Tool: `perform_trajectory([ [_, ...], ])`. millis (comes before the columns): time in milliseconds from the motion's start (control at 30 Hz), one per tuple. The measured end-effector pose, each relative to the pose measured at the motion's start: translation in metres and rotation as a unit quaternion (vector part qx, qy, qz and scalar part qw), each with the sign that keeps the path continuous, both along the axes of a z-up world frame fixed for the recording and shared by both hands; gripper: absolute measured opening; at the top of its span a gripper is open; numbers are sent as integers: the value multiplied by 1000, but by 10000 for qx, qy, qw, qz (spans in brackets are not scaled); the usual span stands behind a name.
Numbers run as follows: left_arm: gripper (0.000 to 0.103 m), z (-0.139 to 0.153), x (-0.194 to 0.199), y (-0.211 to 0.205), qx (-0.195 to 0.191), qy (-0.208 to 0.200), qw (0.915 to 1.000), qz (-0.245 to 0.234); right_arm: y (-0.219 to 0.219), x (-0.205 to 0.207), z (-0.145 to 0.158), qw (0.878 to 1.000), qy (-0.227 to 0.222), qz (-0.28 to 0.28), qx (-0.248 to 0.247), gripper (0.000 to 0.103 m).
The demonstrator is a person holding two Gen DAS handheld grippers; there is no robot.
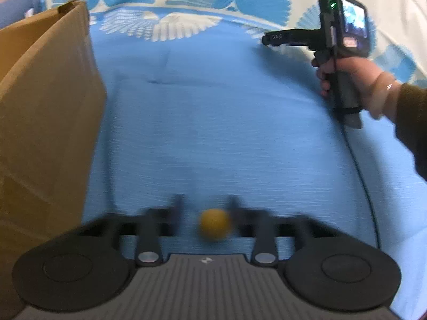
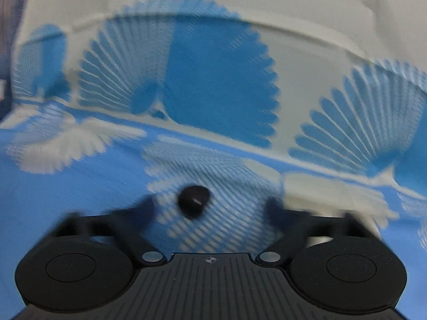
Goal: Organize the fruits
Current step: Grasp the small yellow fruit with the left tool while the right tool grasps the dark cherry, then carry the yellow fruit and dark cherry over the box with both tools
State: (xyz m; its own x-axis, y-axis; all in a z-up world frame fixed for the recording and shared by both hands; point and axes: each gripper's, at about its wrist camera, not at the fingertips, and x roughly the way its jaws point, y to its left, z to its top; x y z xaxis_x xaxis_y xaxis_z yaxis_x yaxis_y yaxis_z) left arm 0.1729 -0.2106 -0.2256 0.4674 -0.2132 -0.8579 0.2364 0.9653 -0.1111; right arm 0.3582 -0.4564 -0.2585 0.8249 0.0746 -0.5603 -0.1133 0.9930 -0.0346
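In the left wrist view a small round yellow fruit (image 1: pixel 214 224) lies on the blue cloth between the fingers of my left gripper (image 1: pixel 206 202), nearer the right finger; the jaws stand open around it and the image is blurred. My right gripper (image 1: pixel 268 40) shows at the upper right, held in a hand, fingers pointing left. In the right wrist view a small dark round fruit (image 2: pixel 194 200) lies on the patterned cloth between the wide-open fingers of my right gripper (image 2: pixel 212 205), closer to the left finger.
A brown cardboard box (image 1: pixel 45 122) stands along the left side. The blue cloth (image 1: pixel 213 122) with white and blue fan patterns covers the surface. A cable (image 1: pixel 365 186) hangs from the right gripper's handle.
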Motion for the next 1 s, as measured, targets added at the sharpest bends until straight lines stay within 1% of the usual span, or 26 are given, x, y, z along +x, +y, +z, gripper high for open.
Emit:
perform_trajectory([
  [67, 24, 3, 1, 1, -138, 105, 9998, -26, 0, -4, 2, 10000, 22, 19, -60, 28],
  [133, 24, 7, 1, 2, -130, 62, 9999, -53, -4, -15, 6, 9998, 39, -161, -85, 28],
  [200, 24, 15, -1, 4, -170, -2, 9998, -52, -14, -33, 15, 9993, 24, -352, 101, 28],
  [333, 24, 37, -10, 9, -218, -168, 9996, -98, -30, -81, 33, 9974, 50, -689, 201, 28],
  [433, 24, 53, -22, 11, -189, -261, 9994, -160, -34, -122, 50, 9960, 43, -880, 118, 28],
  [567, 24, 79, -42, 21, -128, -445, 9986, -243, -23, -176, 76, 9951, -71, -984, -116, 28],
  [600, 24, 88, -52, 26, -107, -490, 9984, -249, -17, -192, 83, 9947, -115, -1008, -167, 28],
  [733, 24, 121, -68, 47, -178, -671, 9974, -196, 13, -240, 113, 9948, -242, -976, -181, 28],
  [867, 24, 157, -76, 78, -166, -849, 9962, -18, 67, -284, 143, 9943, -392, -961, -254, 28],
  [1000, 24, 190, -84, 114, -18, -998, 9948, 215, 129, -324, 168, 9951, -367, -908, 120, 28],
])
